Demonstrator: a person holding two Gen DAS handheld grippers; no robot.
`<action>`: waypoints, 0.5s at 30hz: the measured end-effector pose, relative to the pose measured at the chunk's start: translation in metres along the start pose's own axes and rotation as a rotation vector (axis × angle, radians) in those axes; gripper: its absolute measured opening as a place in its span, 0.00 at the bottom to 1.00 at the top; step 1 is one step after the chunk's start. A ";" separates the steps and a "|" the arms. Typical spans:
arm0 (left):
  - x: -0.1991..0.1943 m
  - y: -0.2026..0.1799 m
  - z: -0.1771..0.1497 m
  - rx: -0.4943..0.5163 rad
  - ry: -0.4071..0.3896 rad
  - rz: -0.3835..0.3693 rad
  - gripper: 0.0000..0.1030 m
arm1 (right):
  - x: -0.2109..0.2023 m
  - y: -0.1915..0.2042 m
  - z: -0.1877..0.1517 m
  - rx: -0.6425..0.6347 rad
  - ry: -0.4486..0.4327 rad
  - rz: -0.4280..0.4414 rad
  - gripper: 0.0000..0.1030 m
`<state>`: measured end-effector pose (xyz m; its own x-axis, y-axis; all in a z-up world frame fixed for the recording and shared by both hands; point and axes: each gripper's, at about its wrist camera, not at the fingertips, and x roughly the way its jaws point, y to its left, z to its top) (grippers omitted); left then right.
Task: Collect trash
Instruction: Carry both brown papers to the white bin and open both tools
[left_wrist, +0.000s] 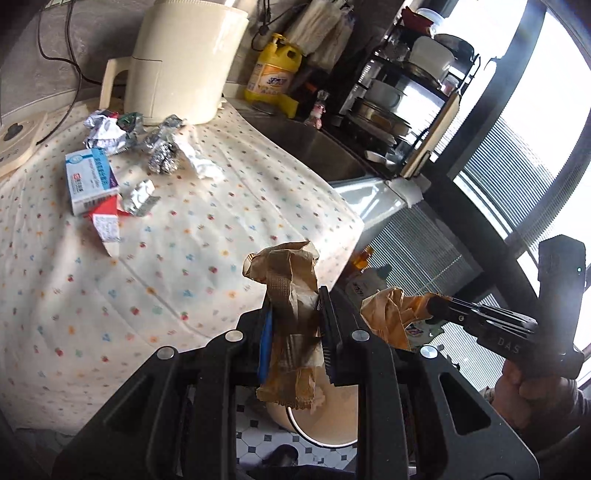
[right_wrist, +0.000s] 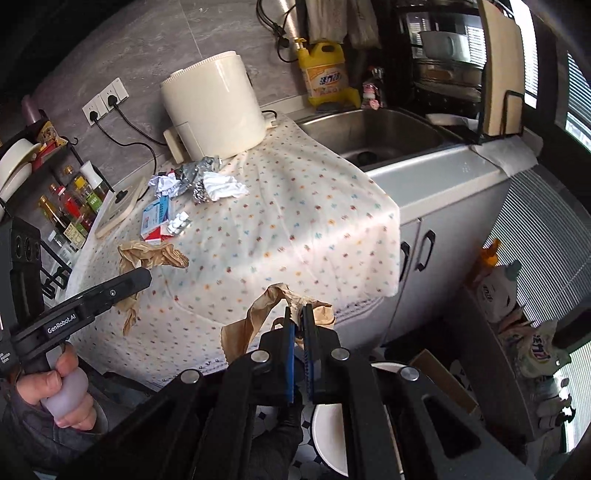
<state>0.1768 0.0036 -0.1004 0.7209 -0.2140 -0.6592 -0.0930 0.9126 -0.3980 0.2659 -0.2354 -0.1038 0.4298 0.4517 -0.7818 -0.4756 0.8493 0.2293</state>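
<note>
My left gripper (left_wrist: 295, 300) is shut on a crumpled brown paper scrap (left_wrist: 291, 273), held just off the front edge of the dotted tablecloth (left_wrist: 147, 280). My right gripper (right_wrist: 297, 312) is shut on a second brown paper scrap (right_wrist: 255, 317); the left wrist view shows the right gripper (left_wrist: 431, 305) beside the left with that scrap (left_wrist: 384, 314). Below both sits a cream bin (left_wrist: 332, 421) on the tiled floor, its rim (right_wrist: 320, 417) partly hidden by the fingers. Foil wrappers (left_wrist: 162, 151), a blue-white box (left_wrist: 92, 177), a red packet (left_wrist: 107, 218) and white crumpled paper (right_wrist: 223, 186) lie on the cloth.
A cream air fryer (left_wrist: 184, 62) stands at the back of the table. The steel sink (right_wrist: 376, 133), a yellow detergent bottle (right_wrist: 325, 74) and a dish rack (left_wrist: 406, 92) are to the right. A bottle rack (right_wrist: 62, 206) is on the left. Bags and a box (right_wrist: 517, 317) crowd the floor.
</note>
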 end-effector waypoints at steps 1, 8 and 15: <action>0.003 -0.007 -0.006 0.002 0.009 -0.007 0.22 | -0.003 -0.007 -0.007 0.007 0.007 -0.004 0.05; 0.023 -0.046 -0.040 0.033 0.063 -0.046 0.22 | -0.015 -0.045 -0.048 0.041 0.057 -0.032 0.09; 0.042 -0.072 -0.075 0.037 0.115 -0.068 0.22 | -0.027 -0.075 -0.085 0.065 0.093 -0.068 0.52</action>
<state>0.1622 -0.0969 -0.1475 0.6410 -0.3124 -0.7011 -0.0194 0.9065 -0.4218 0.2253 -0.3346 -0.1494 0.3849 0.3683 -0.8463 -0.3960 0.8941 0.2090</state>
